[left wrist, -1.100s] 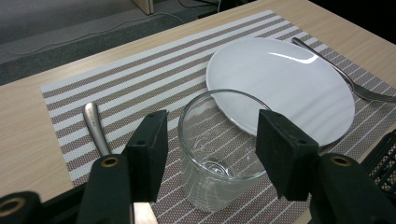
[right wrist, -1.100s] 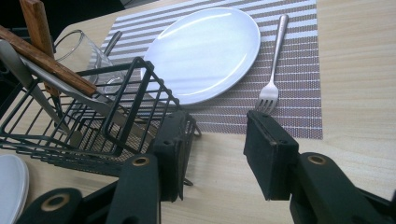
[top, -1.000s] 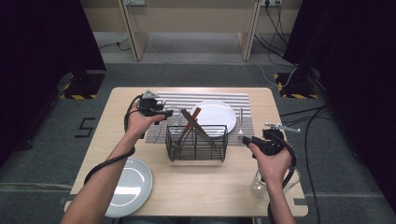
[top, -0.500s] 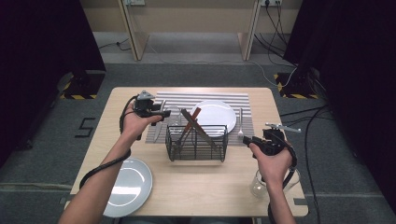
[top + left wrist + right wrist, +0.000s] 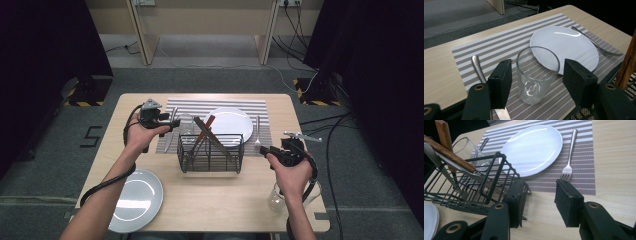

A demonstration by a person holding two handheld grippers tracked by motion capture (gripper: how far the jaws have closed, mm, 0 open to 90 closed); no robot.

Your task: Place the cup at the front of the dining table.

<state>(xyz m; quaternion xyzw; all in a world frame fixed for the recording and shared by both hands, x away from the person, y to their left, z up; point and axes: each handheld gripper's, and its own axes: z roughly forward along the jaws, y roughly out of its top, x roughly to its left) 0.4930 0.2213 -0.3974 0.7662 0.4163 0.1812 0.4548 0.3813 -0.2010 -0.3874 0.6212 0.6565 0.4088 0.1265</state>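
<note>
The left gripper (image 5: 535,82) is holding its fingers (image 5: 500,82) wide open, with the glass (image 5: 537,75) standing between them, not touching. The right gripper (image 5: 537,202) is sitting open and empty, the fork (image 5: 569,157) just ahead.

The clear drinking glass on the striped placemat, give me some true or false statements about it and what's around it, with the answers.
1. The clear drinking glass stands upright between the left gripper's open jaws. True.
2. The glass is full of water. False: it looks empty.
3. The round white plate lies on the striped placemat. True.
4. The silver fork stands in the black wire basket. False: it lies on the placemat beside the plate.
5. The right gripper grips the fork. False: its jaws are open, holding nothing.
</note>
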